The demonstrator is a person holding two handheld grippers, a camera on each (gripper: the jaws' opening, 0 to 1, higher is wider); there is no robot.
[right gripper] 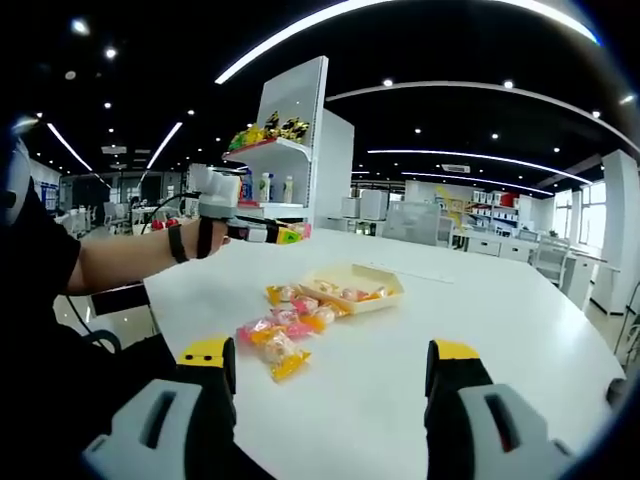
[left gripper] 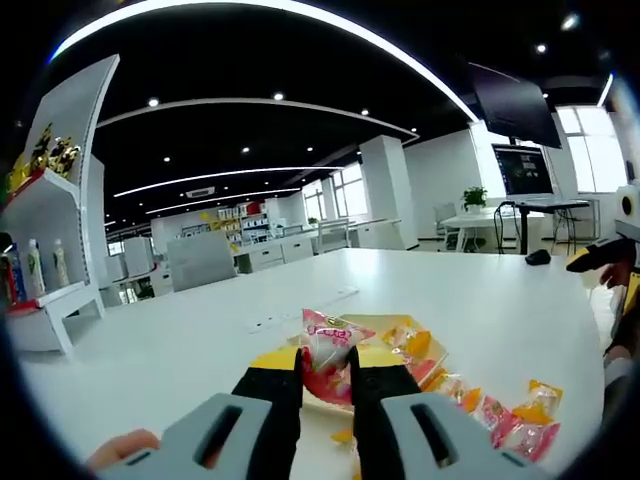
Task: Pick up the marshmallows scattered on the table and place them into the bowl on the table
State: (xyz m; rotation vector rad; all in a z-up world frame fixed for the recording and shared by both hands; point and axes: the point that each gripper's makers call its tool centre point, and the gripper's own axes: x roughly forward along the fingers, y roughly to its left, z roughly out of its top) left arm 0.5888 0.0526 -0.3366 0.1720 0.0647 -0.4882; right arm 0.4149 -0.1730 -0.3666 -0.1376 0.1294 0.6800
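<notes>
The left hand-held gripper is clamped on a pink-wrapped marshmallow, held up above the shallow yellow bowl; I judge the best move is to lower it over the bowl's middle before letting go. To the right, the right hand-held gripper hangs wide open and empty, short of the loose marshmallows beside the bowl, with bare white bench around and its edge near the person.

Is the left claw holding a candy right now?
Yes, in the left gripper view the left claw is shut on a pink wrapped marshmallow, held above the yellow bowl.
</notes>
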